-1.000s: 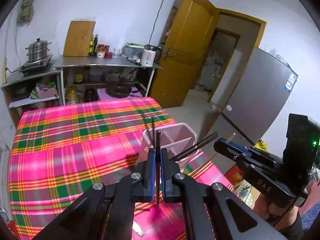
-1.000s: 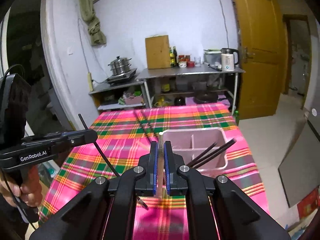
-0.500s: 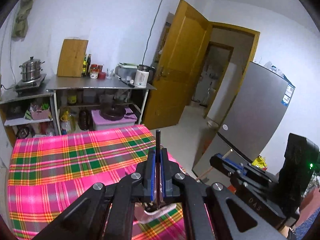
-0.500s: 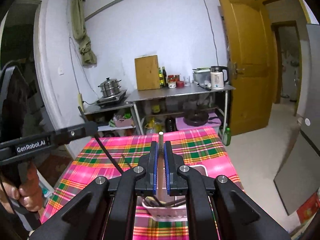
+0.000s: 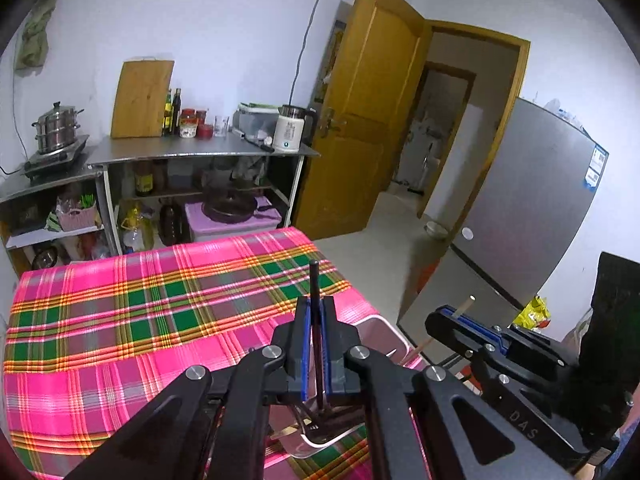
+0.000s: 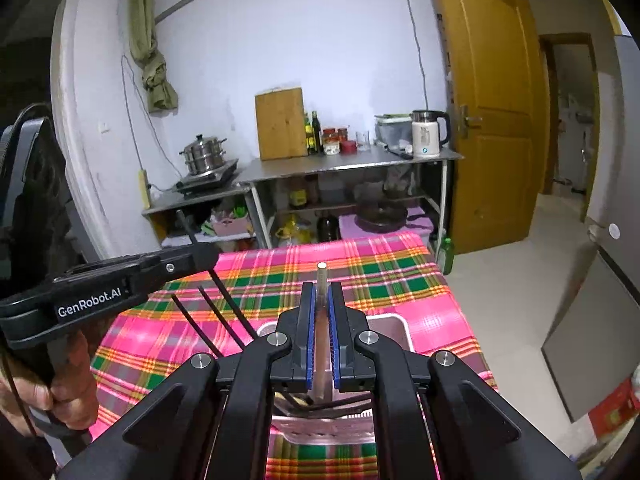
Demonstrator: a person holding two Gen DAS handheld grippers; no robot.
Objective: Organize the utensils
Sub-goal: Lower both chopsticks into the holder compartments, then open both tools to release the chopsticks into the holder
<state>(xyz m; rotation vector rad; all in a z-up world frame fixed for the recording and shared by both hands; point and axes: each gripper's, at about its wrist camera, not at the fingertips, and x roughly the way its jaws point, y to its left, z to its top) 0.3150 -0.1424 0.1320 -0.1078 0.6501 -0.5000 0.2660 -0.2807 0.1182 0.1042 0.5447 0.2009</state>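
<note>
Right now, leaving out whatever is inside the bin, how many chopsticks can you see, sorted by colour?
Black chopsticks: 3, one in the left gripper, two on the plaid tablecloth left of the pink bin
Light wooden chopstick: 1, in the right gripper
Total: 4
</note>
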